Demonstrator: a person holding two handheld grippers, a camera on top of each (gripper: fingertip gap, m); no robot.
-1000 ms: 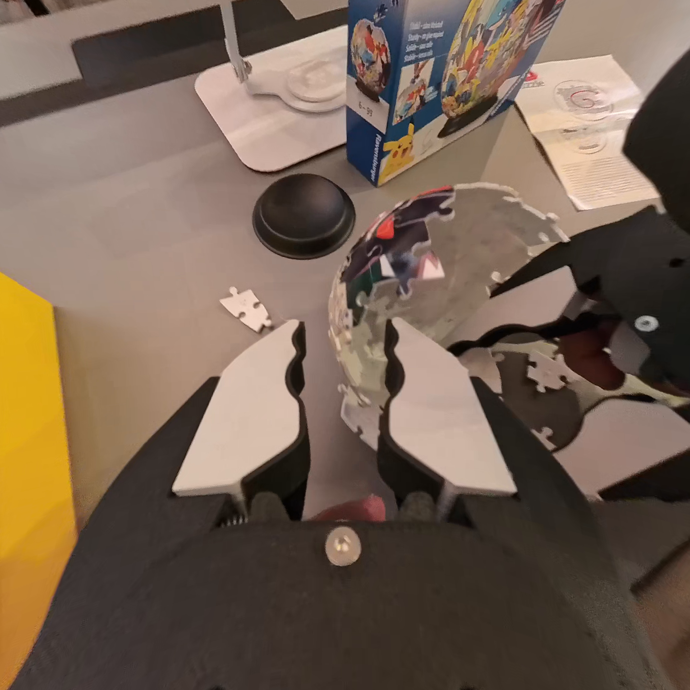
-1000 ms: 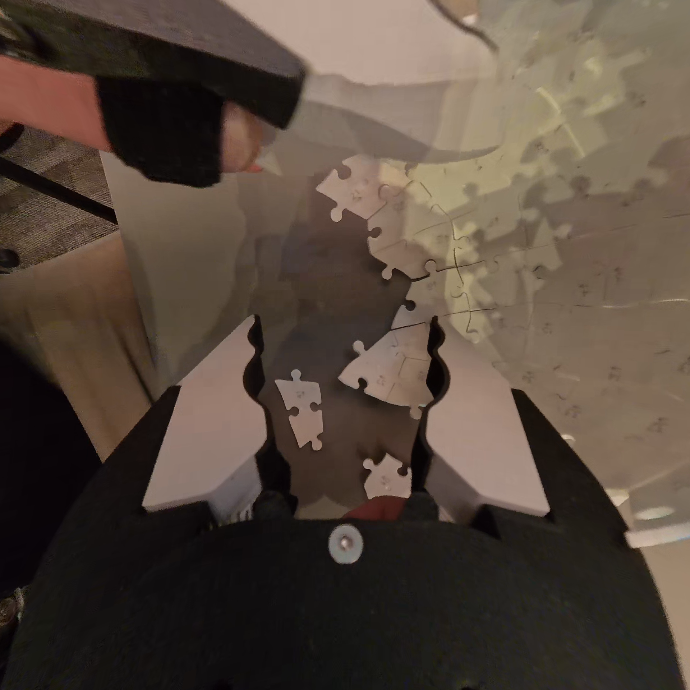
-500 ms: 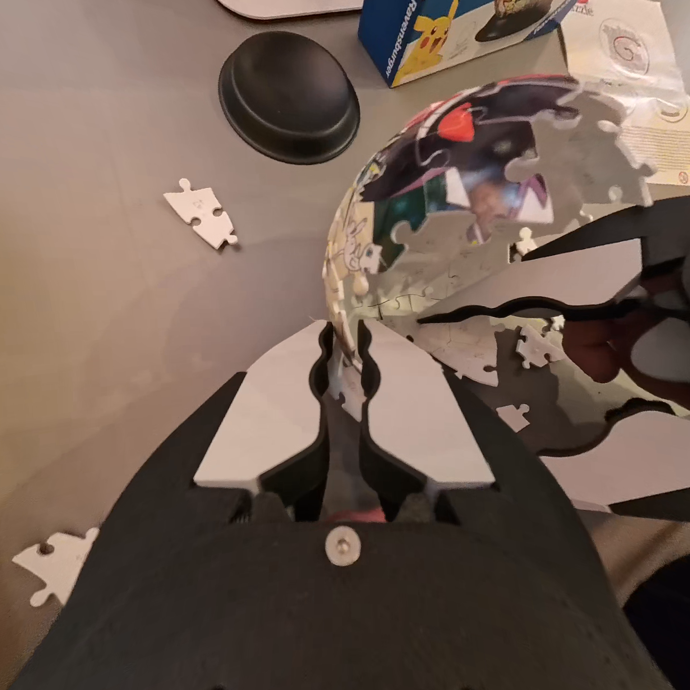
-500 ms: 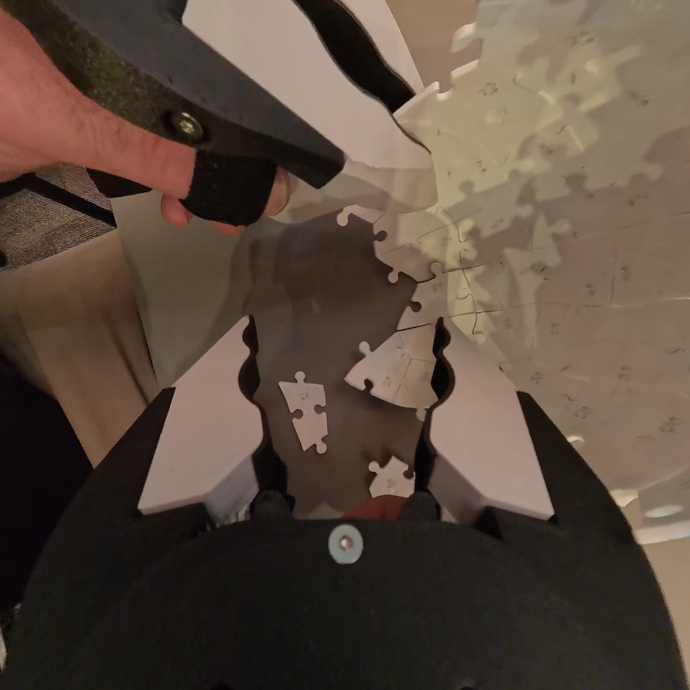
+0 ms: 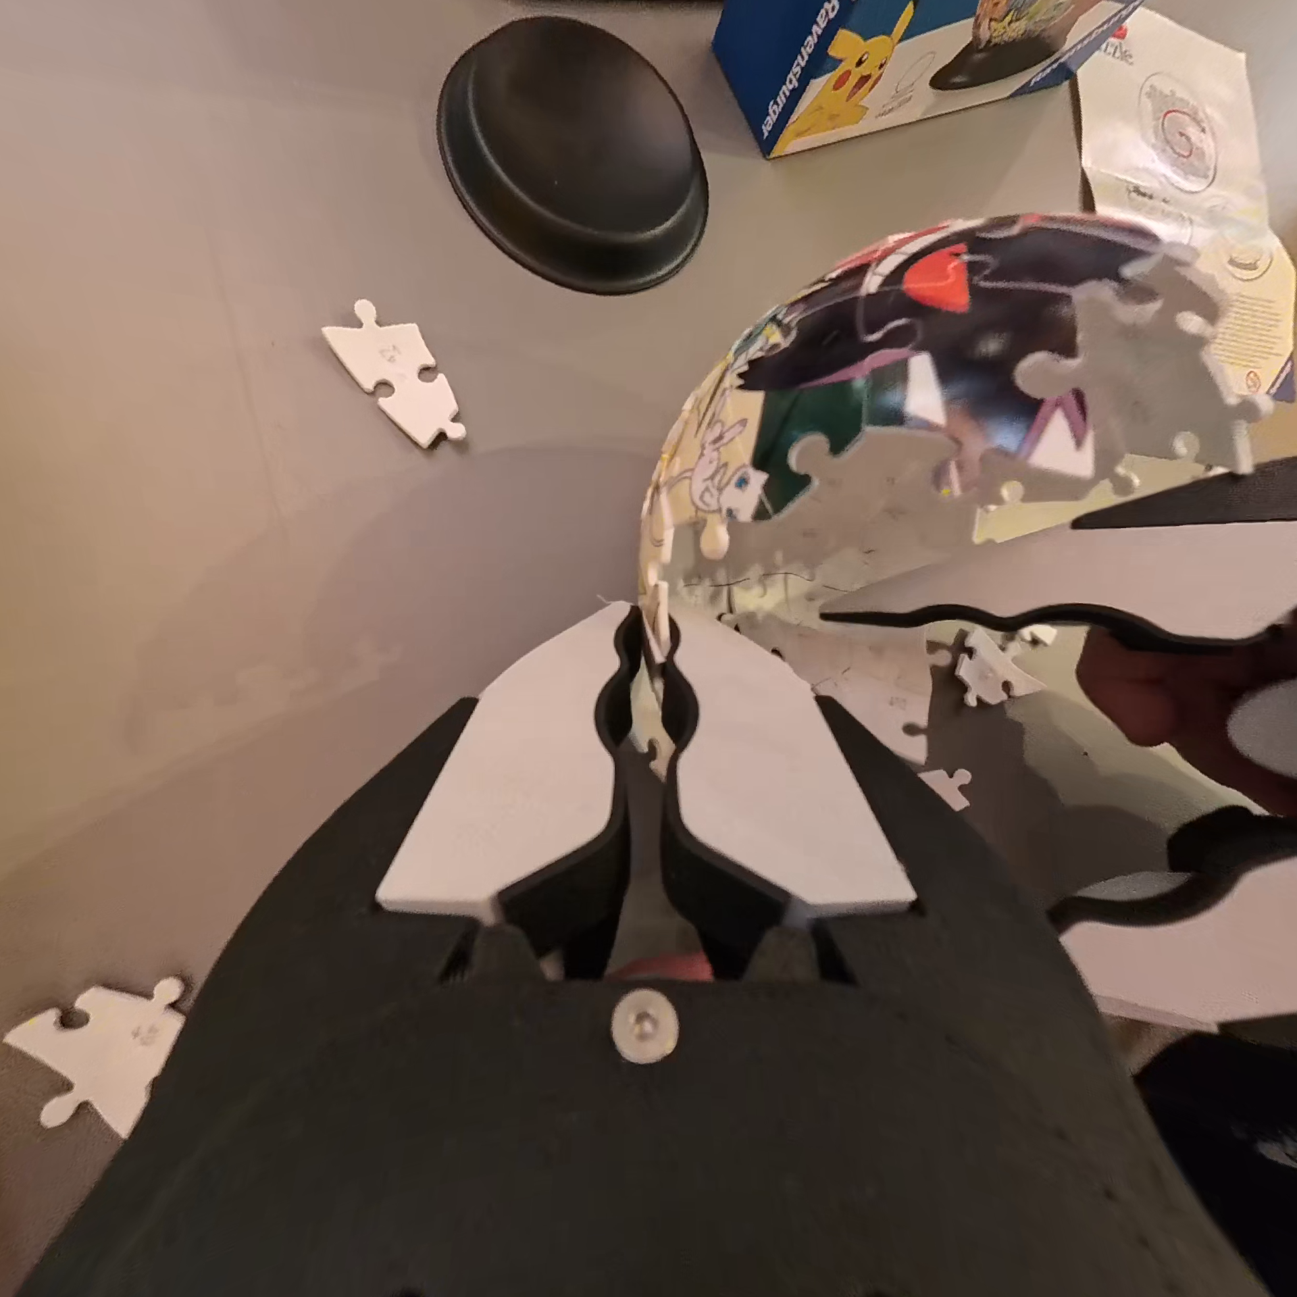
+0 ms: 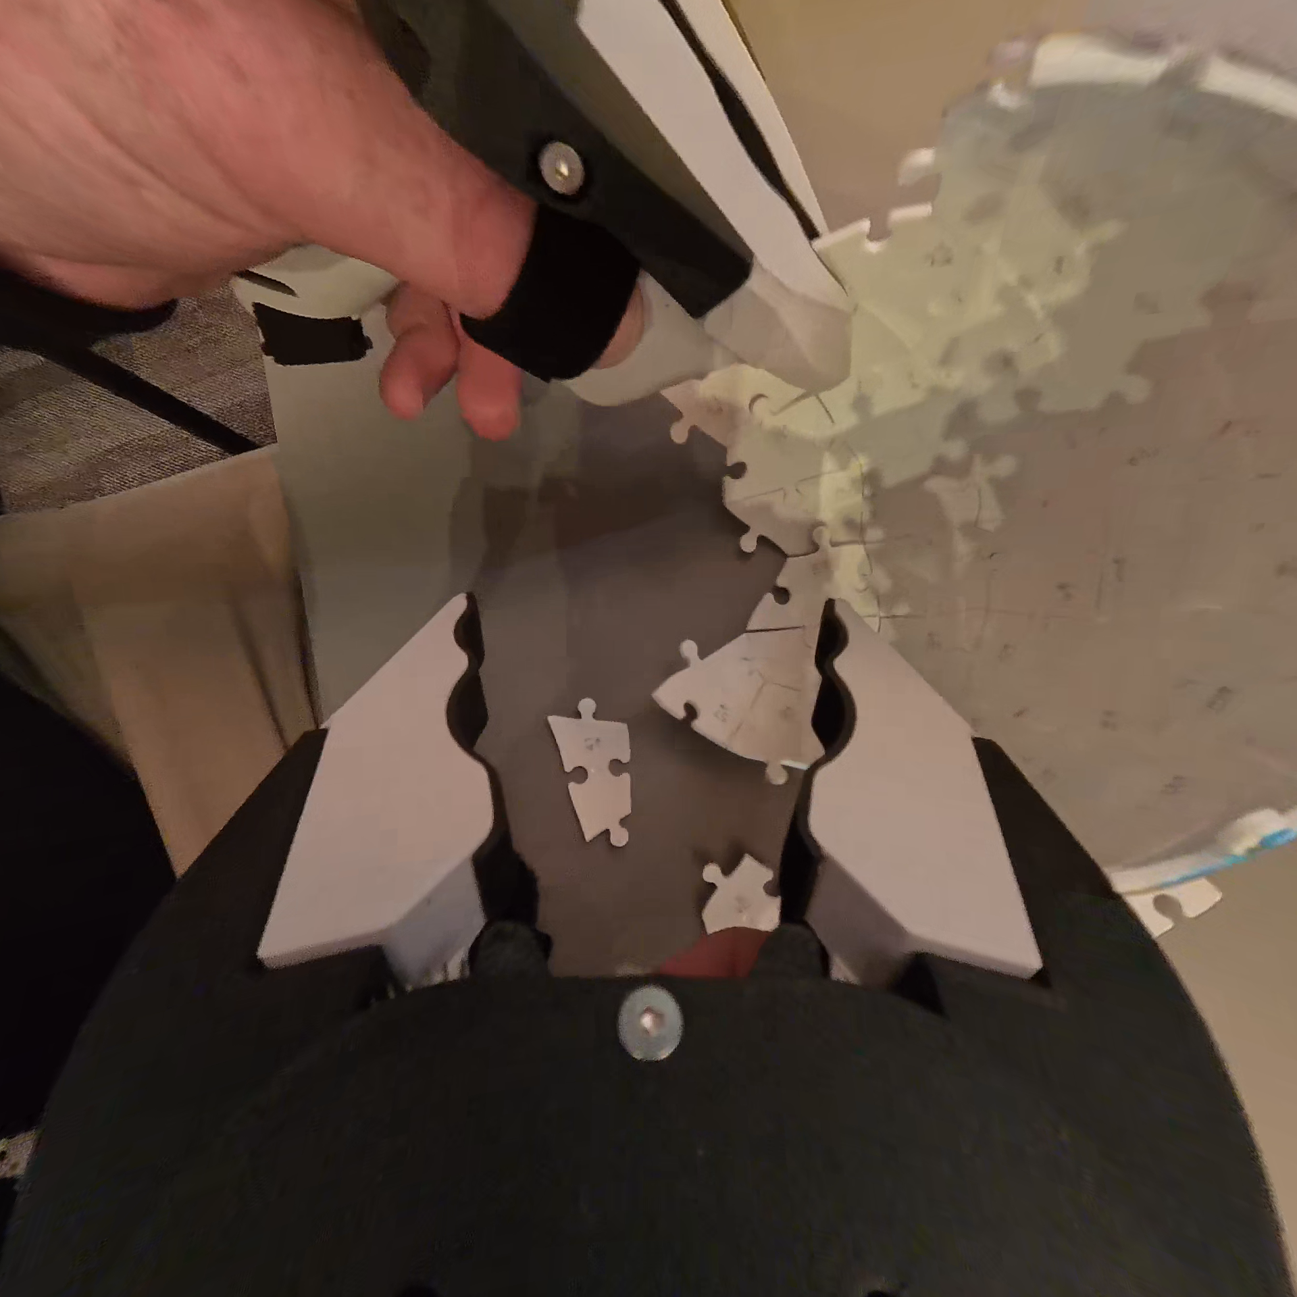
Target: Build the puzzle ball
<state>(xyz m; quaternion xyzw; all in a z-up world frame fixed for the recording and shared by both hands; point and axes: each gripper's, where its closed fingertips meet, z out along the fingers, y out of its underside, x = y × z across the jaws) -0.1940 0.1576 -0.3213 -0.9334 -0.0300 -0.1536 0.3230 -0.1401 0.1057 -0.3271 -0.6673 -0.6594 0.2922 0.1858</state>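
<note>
The partly built puzzle ball (image 5: 912,379) is a curved shell, printed outside and white inside, with a jagged open edge. My left gripper (image 5: 649,635) is shut on the shell's near rim. It also shows at the top of the right wrist view (image 6: 832,281), pinching that rim. My right gripper (image 6: 649,610) is open and empty, low over the table beside the shell's white inside (image 6: 1088,596). One of its fingers (image 5: 1088,568) reaches into the shell's opening. Two joined loose pieces (image 6: 593,779) and a single piece (image 6: 740,902) lie between its fingers. A wedge of joined pieces (image 6: 744,695) lies by its right finger.
A black dome stand (image 5: 568,154), the blue puzzle box (image 5: 912,63) and a paper sheet (image 5: 1179,140) sit at the back of the grey table (image 5: 210,561). Loose white pieces lie at the left (image 5: 393,379) and near left (image 5: 98,1039). A person's hand (image 6: 281,175) holds the left gripper. Tip to tip, the grippers are about 8 cm apart.
My left gripper has moved in to the shell's rim and gone from open to shut on it. My right gripper has stayed open in about the same place.
</note>
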